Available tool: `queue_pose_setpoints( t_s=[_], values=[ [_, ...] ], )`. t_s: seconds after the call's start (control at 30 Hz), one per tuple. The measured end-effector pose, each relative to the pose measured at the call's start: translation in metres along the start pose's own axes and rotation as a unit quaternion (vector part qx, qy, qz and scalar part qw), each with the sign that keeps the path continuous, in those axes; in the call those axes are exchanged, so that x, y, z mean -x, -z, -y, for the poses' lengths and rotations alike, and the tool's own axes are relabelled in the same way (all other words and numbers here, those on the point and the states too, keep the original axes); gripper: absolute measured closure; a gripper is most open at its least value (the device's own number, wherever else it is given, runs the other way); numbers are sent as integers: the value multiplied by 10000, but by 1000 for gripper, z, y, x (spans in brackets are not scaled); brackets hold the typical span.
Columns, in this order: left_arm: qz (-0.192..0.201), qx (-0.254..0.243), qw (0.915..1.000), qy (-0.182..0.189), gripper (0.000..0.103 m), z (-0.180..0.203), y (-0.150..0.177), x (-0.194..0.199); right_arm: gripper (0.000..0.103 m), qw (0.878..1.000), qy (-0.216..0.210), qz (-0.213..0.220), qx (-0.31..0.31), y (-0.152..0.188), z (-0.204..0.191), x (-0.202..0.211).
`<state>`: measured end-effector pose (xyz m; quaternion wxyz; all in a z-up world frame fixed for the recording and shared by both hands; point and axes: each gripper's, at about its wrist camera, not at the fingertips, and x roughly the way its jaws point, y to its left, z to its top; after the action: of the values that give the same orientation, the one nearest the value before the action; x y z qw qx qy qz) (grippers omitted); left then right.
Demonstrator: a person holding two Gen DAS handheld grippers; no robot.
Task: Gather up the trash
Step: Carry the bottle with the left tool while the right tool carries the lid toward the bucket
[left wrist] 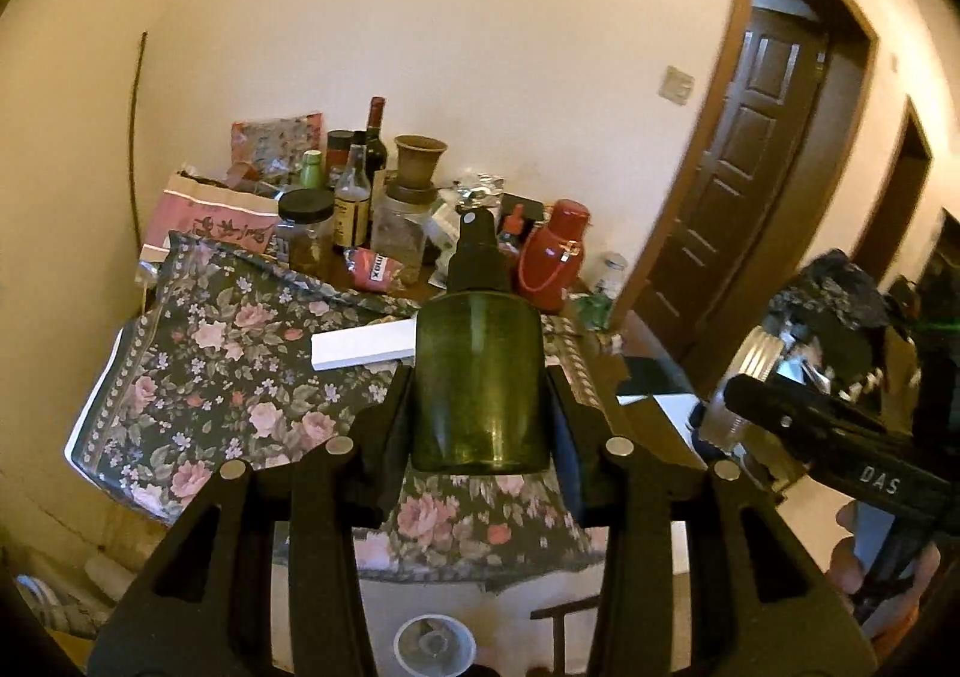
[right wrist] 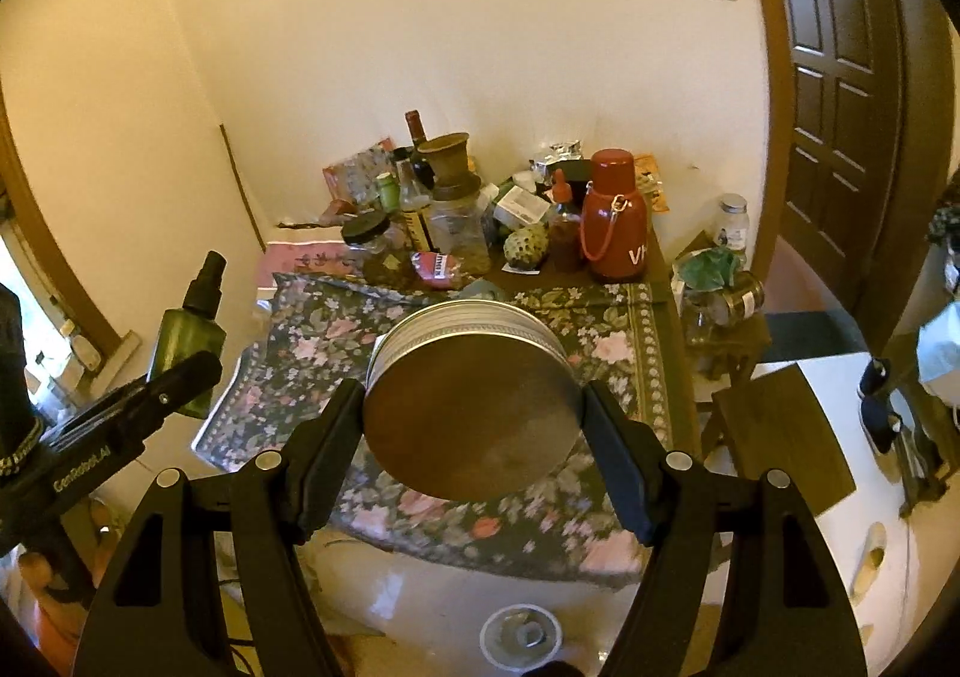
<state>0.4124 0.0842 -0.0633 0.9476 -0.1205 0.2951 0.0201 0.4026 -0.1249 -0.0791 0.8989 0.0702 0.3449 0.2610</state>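
Observation:
My left gripper (left wrist: 480,407) is shut on a green spray bottle (left wrist: 480,383) with a black pump top, held upright in the air above the table. The same green bottle (right wrist: 187,338) shows at the left of the right wrist view. My right gripper (right wrist: 474,413) is shut on a round silver metal tin (right wrist: 471,407), held tilted with its flat face toward the camera. In the left wrist view the tin (left wrist: 759,371) shows at the right between the other gripper's fingers. Both held things hang above the floral cloth (right wrist: 600,347).
The table's far end is crowded: a red flask (right wrist: 615,221), a wine bottle (left wrist: 376,137), jars (left wrist: 306,233), a clay pot (left wrist: 419,161), packets. A white strip (left wrist: 363,347) lies on the cloth. A small stool with jars (right wrist: 729,311) stands right, by a brown door (right wrist: 840,77). A white cup (right wrist: 521,638) sits on the floor.

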Motion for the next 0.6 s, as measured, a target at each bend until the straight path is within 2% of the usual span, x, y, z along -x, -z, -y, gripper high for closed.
queue_pose_setpoints(
  t_s=[0.3,0.6],
  values=[
    [-132,-240,9989,374,62,-28,49,74,33,9992,195,-28,-342,63,-51,39],
    [-497,-287,9968,560,62,-45,89,102,33,9971,367,-350,-558,108,-72,56]
  ],
)
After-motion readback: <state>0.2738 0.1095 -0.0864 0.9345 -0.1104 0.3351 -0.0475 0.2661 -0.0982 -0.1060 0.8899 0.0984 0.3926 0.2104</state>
